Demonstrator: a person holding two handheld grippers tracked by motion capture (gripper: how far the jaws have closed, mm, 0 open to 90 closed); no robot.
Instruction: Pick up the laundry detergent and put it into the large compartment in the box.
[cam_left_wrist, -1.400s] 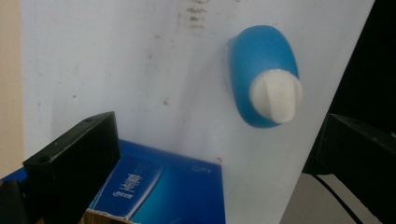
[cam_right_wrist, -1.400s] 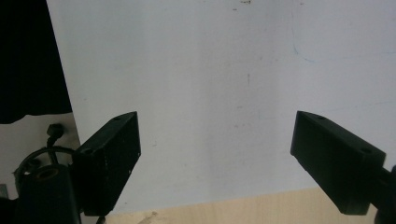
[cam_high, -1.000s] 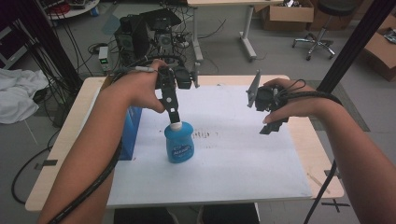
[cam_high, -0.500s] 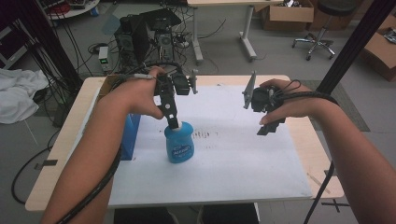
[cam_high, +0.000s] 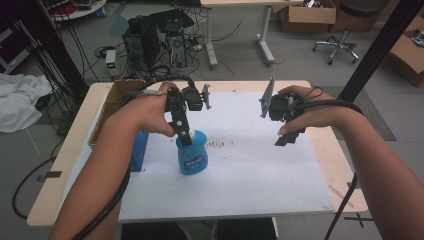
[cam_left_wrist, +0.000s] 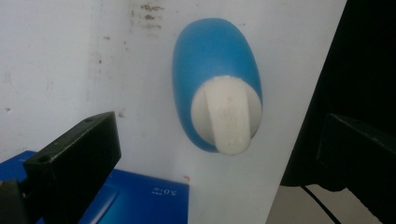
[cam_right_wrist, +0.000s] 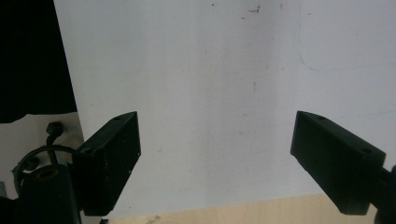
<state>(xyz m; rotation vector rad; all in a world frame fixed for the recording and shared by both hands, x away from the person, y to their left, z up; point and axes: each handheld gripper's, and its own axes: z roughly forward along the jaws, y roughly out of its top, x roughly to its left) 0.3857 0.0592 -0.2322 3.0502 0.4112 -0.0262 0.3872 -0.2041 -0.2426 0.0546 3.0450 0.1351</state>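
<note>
A blue bottle (cam_high: 191, 159) with a white flip cap stands upright on the white sheet (cam_high: 250, 170). My left gripper (cam_high: 183, 134) hangs just above the cap, pointing down. In the left gripper view the bottle (cam_left_wrist: 212, 60) appears from above, and the left gripper (cam_left_wrist: 218, 135) is open with its jaws wide on either side of the cap (cam_left_wrist: 227, 116), not touching it. My right gripper (cam_high: 286, 138) hovers over the right part of the sheet. Its jaws are open in the right gripper view (cam_right_wrist: 217, 135), with bare sheet between them.
A flat blue box (cam_high: 139, 150) lies at the sheet's left edge, and its corner (cam_left_wrist: 140, 196) sits under the left jaw. Behind it at the table's back left is a cardboard box (cam_high: 116, 97). The sheet's near edge meets bare wood (cam_right_wrist: 261, 210).
The left gripper has sunk slightly toward the bottle's cap. The right hand has drifted a little left and down. The bottle has stayed put.
</note>
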